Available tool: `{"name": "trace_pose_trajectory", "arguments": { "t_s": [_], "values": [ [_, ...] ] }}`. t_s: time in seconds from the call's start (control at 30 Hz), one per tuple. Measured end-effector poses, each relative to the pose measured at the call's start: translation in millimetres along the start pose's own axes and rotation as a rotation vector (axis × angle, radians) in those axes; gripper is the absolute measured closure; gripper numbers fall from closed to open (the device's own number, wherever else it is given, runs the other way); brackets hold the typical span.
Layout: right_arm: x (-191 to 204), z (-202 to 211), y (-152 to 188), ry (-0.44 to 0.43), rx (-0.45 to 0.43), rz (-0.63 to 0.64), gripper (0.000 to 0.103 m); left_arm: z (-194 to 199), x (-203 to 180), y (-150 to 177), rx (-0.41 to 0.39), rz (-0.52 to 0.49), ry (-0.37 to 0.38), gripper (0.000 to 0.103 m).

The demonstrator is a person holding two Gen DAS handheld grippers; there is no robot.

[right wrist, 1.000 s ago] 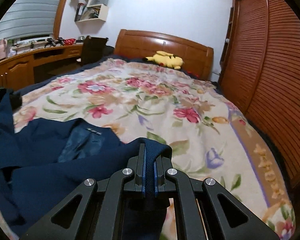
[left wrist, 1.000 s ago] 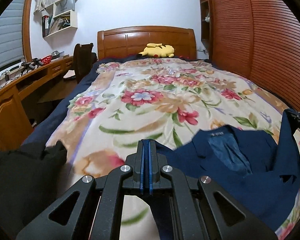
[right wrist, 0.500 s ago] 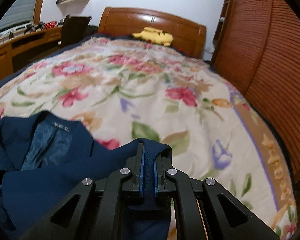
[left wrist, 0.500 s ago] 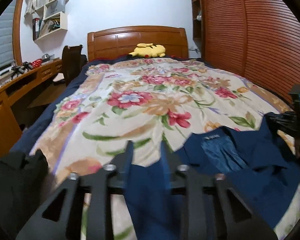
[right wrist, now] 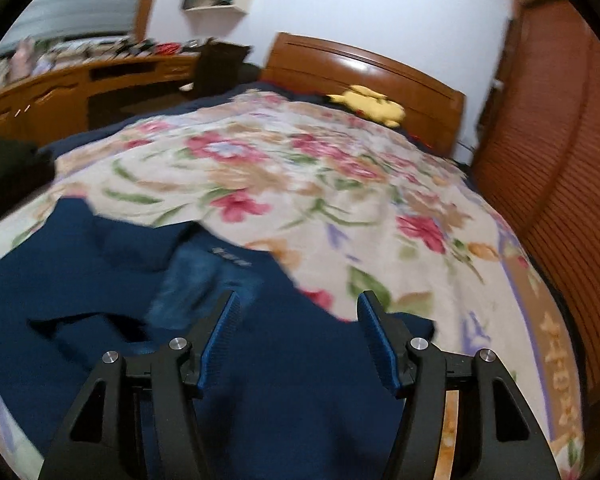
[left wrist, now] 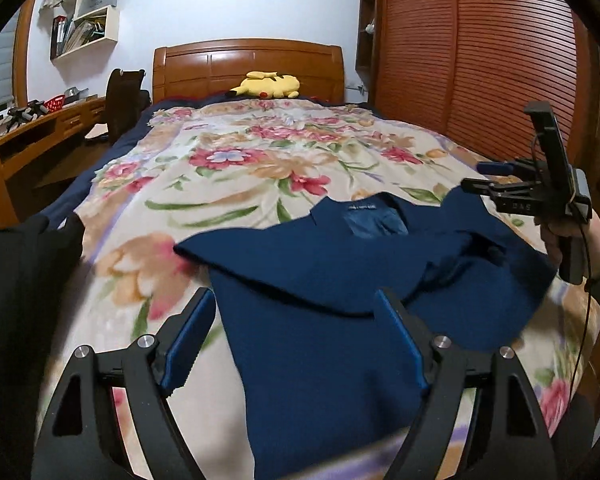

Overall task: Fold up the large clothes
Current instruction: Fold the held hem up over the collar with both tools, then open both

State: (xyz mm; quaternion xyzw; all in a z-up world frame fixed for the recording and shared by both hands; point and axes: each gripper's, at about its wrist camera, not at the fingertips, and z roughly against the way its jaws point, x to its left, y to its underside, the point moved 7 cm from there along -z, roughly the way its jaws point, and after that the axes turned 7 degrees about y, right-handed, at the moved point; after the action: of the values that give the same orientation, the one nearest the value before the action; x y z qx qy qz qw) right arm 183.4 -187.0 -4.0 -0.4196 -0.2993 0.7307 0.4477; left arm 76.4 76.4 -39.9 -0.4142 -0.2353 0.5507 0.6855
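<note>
Jacket [left wrist: 324,280] laid on bed [left wrist: 228,184], both grippers, left [left wrist: 300,332] and right [right wrist: 296,332], spread wide, empty; next likely regrasp an edge to fold.

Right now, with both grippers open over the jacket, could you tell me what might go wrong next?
The navy jacket lies rumpled, one flap doubled over near the collar, so folding now could lock in creases. Its lower part hangs over the bed's near edge and may slide off. The left gripper and right gripper might pinch the floral blanket too.
</note>
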Motion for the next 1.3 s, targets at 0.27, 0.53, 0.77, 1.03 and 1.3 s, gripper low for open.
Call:
{"name": "trace_pose_trajectory", "arguments": {
  "t_s": [0.27,0.53,0.77,1.03,1.3],
  "values": [
    [57.2,22.2,11.1,-0.184,0.024,0.054,0.04,3.1,16.3,20.1,0.002,0.008,-0.031,0.021],
    [91.3,31.2,26.4,-0.267,0.069,0.161,0.04,16.5,24.0,20.6,-0.034,-0.039,-0.061,0.021],
    [105.4,20.8,13.2,-0.197,0.078,0.29,0.04,14.1,33.4,25.5,-0.021,-0.023,-0.055,0.021],
    [107.6,-2.2,-23.7,-0.176,0.038,0.335,0.095,8.8,30.7,29.7,0.0,-0.007,-0.021,0.021],
    [87.6,-66.1,-70.9,-0.096,0.068,0.201,0.096,-0.7,19.2,34.2,0.025,-0.015,0.003,0.021]
  ]
}}
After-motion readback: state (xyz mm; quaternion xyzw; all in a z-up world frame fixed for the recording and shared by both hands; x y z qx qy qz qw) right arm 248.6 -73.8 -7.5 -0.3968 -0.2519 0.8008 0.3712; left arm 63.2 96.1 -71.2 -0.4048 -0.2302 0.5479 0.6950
